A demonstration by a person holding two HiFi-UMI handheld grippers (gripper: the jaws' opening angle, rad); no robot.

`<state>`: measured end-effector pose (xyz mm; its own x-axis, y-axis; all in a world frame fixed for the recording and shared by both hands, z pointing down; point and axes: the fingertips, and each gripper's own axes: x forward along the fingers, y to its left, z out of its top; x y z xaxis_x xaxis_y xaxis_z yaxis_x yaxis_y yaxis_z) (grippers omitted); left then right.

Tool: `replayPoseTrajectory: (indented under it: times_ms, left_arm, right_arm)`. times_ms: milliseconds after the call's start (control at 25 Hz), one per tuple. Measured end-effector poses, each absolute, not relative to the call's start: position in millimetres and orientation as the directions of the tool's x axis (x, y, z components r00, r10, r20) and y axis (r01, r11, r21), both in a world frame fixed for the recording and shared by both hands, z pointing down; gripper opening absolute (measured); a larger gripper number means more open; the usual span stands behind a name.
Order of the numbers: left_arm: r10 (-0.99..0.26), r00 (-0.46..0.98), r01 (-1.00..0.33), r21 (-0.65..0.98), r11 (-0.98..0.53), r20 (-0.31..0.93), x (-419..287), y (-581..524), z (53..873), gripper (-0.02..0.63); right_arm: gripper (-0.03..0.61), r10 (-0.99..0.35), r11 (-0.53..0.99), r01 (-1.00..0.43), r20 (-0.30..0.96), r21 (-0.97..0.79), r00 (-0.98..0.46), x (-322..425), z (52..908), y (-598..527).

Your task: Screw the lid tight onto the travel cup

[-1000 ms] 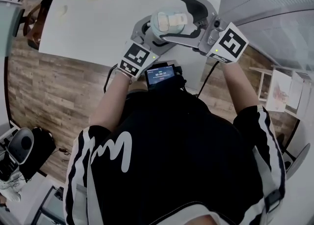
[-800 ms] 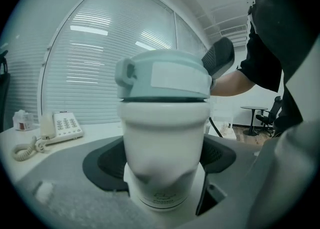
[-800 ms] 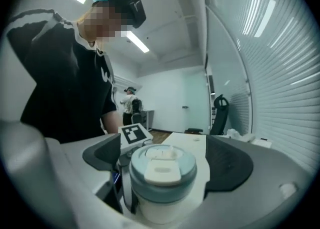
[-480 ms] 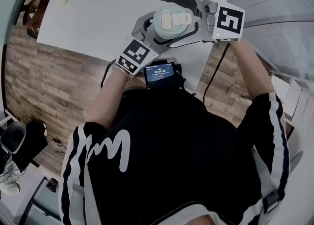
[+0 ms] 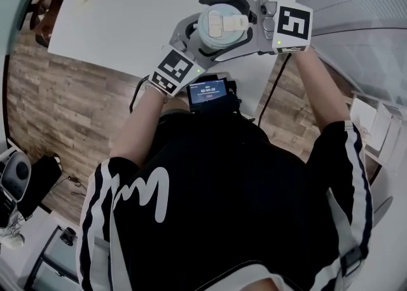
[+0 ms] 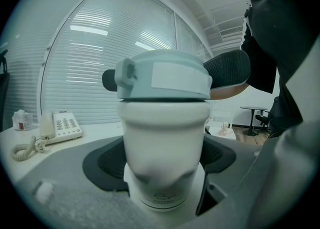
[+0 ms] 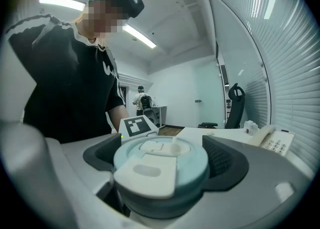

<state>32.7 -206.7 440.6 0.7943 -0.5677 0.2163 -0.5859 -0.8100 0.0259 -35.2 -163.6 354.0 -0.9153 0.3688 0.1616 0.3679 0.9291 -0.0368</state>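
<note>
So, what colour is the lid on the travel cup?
The lid is pale blue-green with a white flap; best in the right gripper view.

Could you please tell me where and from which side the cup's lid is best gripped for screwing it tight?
Probably by the lid's round blue side wall, coming in from the side so the jaws span its widest part, below the raised flip tab. The right gripper holds it this way while the left gripper clamps the cup.

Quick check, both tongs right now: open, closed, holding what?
Left tongs: closed on the white cylindrical travel cup, gripping its body.
Right tongs: closed on the pale blue round lid sitting on that cup.
</note>
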Motion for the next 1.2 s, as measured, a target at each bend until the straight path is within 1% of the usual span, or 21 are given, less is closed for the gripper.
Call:
replayPoseTrajectory:
  times_ms: [240,600,1200]
  left_arm:
    - [-0.572,0.792,-0.59,0.024,-0.807,0.213,32,-207,440,0.43]
    - [-0.575,0.791,-0.592,0.025,-0.805,0.207,23,-208,443,0.43]
    - [-0.58,0.787,-0.597,0.023,-0.802,0.209,26,-205,443,0.43]
  right_arm:
    - [0.485,0.267,0.963,0.268,0.125,-0.012,-0.955,-35,351,-170]
    - [0.482,0.043,0.999,0.044,0.062,0.025,-0.997,-42,353,-180]
    - [0.48,-0.245,0.966,-0.245,-0.015,0.08,-0.969,-32,348,-185]
